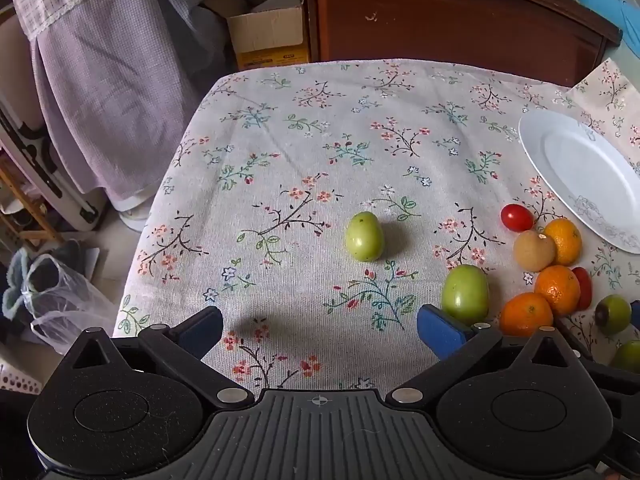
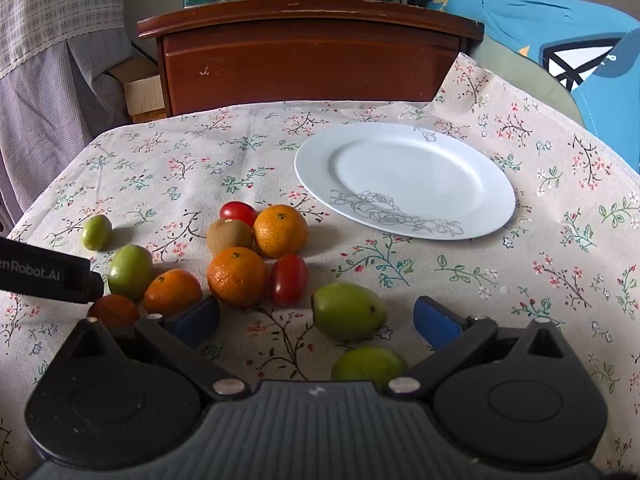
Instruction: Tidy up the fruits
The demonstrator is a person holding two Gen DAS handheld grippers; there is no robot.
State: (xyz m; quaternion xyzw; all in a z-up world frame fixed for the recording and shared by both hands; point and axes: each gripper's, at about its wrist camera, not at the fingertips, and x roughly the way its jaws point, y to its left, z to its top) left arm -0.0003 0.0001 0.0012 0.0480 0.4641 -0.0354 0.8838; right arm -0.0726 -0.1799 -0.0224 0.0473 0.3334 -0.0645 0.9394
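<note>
Between the wide-open jaws of the right gripper [image 2: 316,320], a green fruit [image 2: 347,311] is framed; nothing is gripped.
The left gripper [image 1: 320,332] is likewise held open and empty; closing on that fruit, then carrying it to the white plate [image 2: 320,168], is judged next.

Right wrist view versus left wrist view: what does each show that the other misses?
Only the right wrist view shows the whole white plate, bare, and two green fruits close between the open right gripper fingers. Only the left wrist view shows the table's left edge, a plastic bag on the floor, and the open left gripper over bare cloth. Both show the clustered oranges, the kiwi, red tomatoes and the lone green fruit.
</note>
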